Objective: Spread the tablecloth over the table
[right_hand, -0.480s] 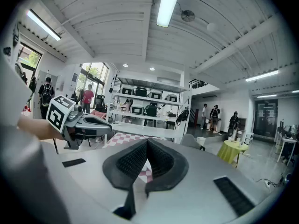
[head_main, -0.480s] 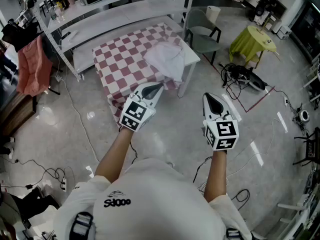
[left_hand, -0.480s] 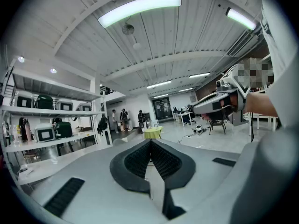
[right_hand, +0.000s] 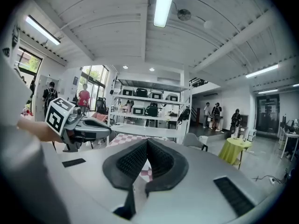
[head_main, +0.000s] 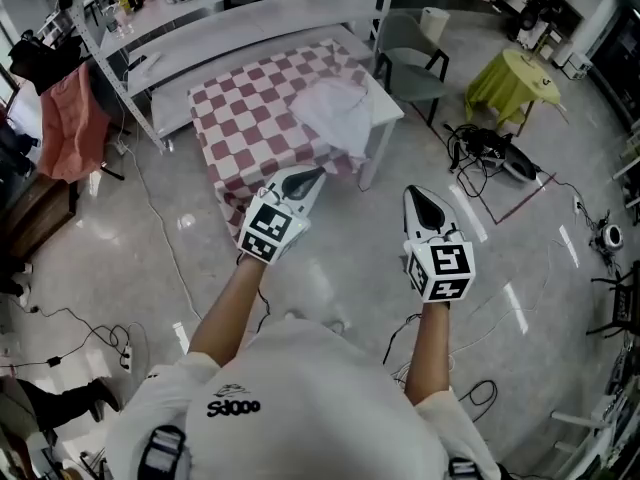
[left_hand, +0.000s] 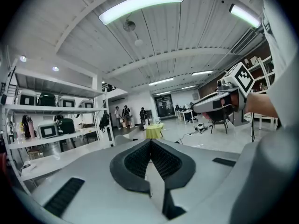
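In the head view a red-and-white checkered tablecloth (head_main: 255, 118) lies over a white table (head_main: 388, 109) ahead of me, hanging down its near side. A crumpled white cloth (head_main: 335, 113) sits on its right part and droops over the near edge. My left gripper (head_main: 316, 175) is held in the air just short of the table's near edge, jaws shut and empty. My right gripper (head_main: 415, 195) hovers over the floor to the right of the table, also shut with nothing in it. The right gripper view shows the checkered tablecloth (right_hand: 122, 138) beyond the shut pads (right_hand: 135, 160) and the left gripper (right_hand: 100, 130).
Long white shelving (head_main: 230, 28) stands behind the table. A grey chair (head_main: 408, 63) and a small yellow-covered table (head_main: 505, 83) are to the right. Cables and equipment (head_main: 485, 153) lie on the floor at right; more cables (head_main: 90, 343) trail at left. People stand far off (left_hand: 126, 115).
The head view has shifted slightly, so the table sits a little further right. Both grippers hold about the same place, still shut.
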Motion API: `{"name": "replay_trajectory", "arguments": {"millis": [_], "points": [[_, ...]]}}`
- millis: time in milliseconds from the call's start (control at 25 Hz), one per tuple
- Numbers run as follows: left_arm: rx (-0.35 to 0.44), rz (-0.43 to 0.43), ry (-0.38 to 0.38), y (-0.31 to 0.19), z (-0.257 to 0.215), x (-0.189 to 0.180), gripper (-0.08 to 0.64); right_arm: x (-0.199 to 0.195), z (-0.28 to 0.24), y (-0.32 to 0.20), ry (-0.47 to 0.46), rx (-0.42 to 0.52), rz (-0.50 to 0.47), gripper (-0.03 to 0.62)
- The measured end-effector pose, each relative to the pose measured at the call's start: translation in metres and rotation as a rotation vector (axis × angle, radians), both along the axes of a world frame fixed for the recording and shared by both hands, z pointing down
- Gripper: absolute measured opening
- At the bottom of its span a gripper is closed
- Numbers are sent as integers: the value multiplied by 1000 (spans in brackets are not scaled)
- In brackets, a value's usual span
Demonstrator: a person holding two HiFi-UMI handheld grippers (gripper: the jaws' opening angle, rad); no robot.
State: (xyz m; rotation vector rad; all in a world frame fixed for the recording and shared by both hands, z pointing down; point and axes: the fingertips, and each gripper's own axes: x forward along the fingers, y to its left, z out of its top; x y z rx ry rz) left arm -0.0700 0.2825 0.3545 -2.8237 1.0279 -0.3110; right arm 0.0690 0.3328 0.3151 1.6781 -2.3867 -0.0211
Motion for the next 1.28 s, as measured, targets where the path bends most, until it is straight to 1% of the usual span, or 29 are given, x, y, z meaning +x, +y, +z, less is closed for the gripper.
{"name": "replay_trajectory", "arguments": {"millis": [200, 360, 560, 640, 760, 840, 1000, 1280], "points": [[-4, -30, 1, 6, 0, 10, 28, 15, -3, 4, -14, 17, -11, 22], [-2, -47, -7, 10, 2, 22, 28, 33, -2, 6, -56, 29, -15, 21], [-11, -50, -11, 8, 9, 35, 28, 53, 5, 3, -96, 18, -16, 21], [-10, -54, -13, 1, 9, 38, 28, 57, 8, -4, -98, 13, -11, 21], [-5, -52, -11, -14, 10, 44, 28, 61, 14, -19, -61, 9, -18, 21], [-7, -51, -13, -27, 14, 46, 28, 61, 19, -32, -36, 8, -22, 21], [-14, -55, -7, -65, 25, 46, 28, 60, 30, -67, -23, -7, -30, 21], [-16, -58, 15, -173, 32, 43, 28, 64, 36, -171, 16, -24, -13, 21]]}}
